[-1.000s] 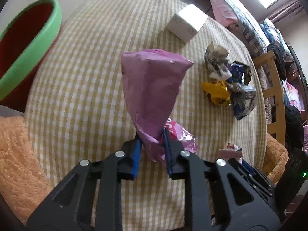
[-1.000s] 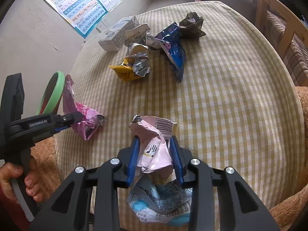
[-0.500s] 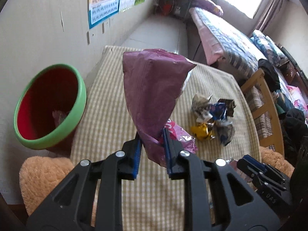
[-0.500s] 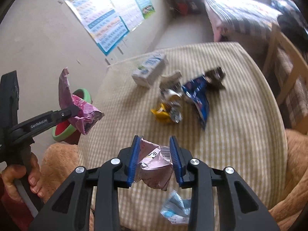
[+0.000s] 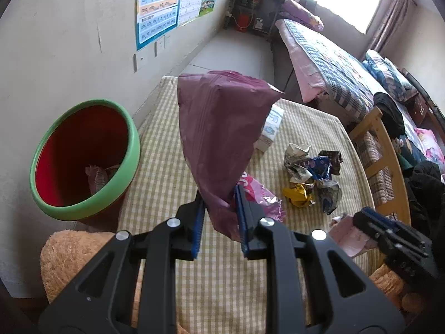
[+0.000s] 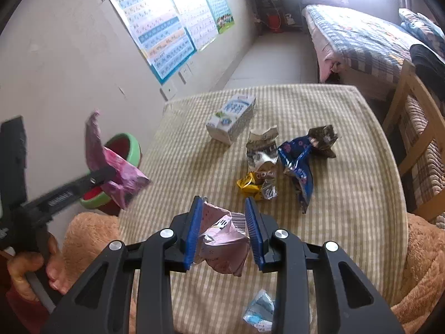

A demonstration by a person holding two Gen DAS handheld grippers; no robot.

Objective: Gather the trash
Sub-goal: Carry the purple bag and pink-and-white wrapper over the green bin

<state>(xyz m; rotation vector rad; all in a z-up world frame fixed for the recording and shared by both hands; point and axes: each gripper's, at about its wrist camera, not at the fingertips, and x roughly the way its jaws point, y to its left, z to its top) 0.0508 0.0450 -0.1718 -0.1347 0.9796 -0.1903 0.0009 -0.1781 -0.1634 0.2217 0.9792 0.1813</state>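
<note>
Left tongs (image 5: pixel 219 208) were clenched on the lower end of a purple snack bag (image 5: pixel 219 128), which stood up from the blue pads and hung in the air above the near-left part of the bench (image 5: pixel 167 167). From the right wrist view the same bag (image 6: pixel 111 167) sat in front of the waste bin (image 6: pixel 128 144), between camera and rim. The bin (image 5: pixel 83 161), green-rimmed and red inside, stood on the floor just beside the bench's left edge and held one crumpled wrapper (image 5: pixel 96 175) at its bottom. Right tongs (image 6: pixel 224 222) were clamped on a crumpled pale pink wrapper (image 6: pixel 222 242), lifted clear of the checked cloth near the front edge. A light blue packet (image 6: pixel 258 311) lay on the cloth below and behind the right tongs. Mid-bench, a loose heap remained: a yellow wrapper (image 6: pixel 249 185), a silver foil wrapper (image 6: pixel 261 150), a blue snack bag (image 6: pixel 299 167) and a dark wrapper (image 6: pixel 322 139), all touching or nearly so. A white and blue milk carton (image 6: pixel 232 118) lay on its side just beyond the heap, toward the wall. Orange plush cushions (image 6: pixel 86 239) flanked the bench at the near corners. A wooden chair (image 6: pixel 417 139) stood at the right side, a bed (image 6: pixel 358 39) farther back, and posters (image 6: pixel 167 33) on the wall.
</note>
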